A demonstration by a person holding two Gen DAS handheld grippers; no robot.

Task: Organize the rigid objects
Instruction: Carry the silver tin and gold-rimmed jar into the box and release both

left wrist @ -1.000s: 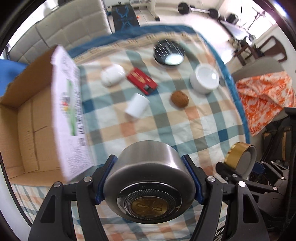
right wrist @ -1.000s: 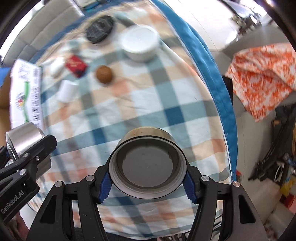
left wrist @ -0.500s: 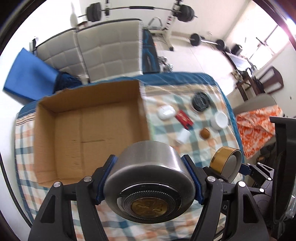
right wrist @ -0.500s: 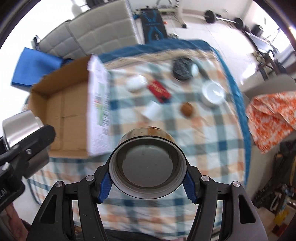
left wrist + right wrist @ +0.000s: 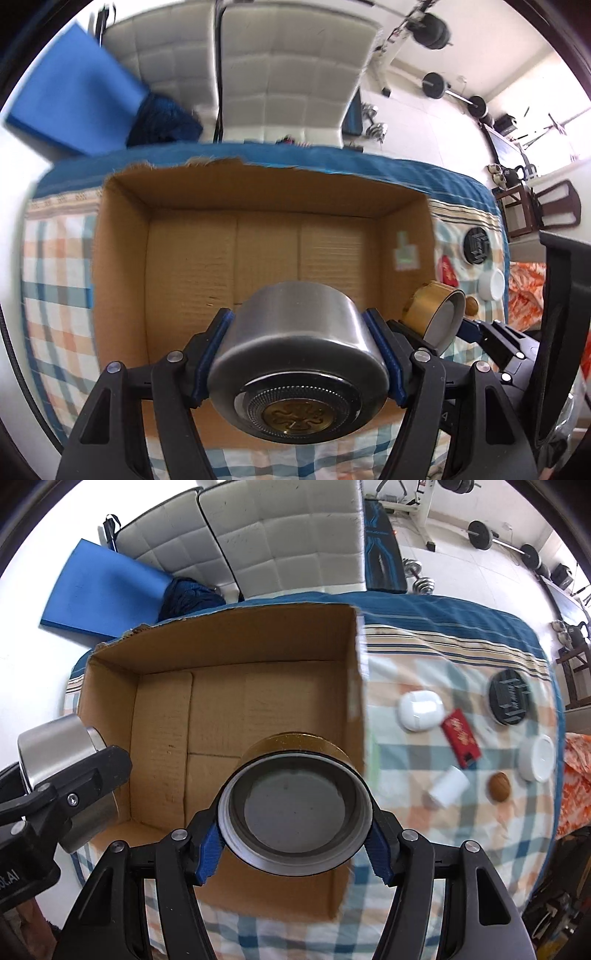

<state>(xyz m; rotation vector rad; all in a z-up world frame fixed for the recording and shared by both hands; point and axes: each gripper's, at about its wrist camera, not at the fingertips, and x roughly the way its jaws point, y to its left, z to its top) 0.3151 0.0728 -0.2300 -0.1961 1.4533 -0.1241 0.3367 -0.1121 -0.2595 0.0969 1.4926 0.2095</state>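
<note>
My left gripper (image 5: 301,350) is shut on a round steel tin (image 5: 295,354) with a brass emblem, held above the near edge of an open cardboard box (image 5: 258,254). My right gripper (image 5: 293,812) is shut on a gold tin (image 5: 293,805) with a grey underside, held above the box's (image 5: 229,716) near right corner. Each view shows the other tin: the gold one at the right of the left wrist view (image 5: 437,314), the steel one at the left of the right wrist view (image 5: 59,753). The box holds nothing.
On the checked cloth (image 5: 424,849) right of the box lie a white case (image 5: 421,709), a red packet (image 5: 461,737), a black round lid (image 5: 509,698), a white jar (image 5: 537,758), a white cylinder (image 5: 448,786) and a brown nut (image 5: 499,786). White chairs (image 5: 280,539) stand behind.
Both grippers have swung left with their tins, from over the loose items on the cloth to over the cardboard box. The box now fills the middle of both views.
</note>
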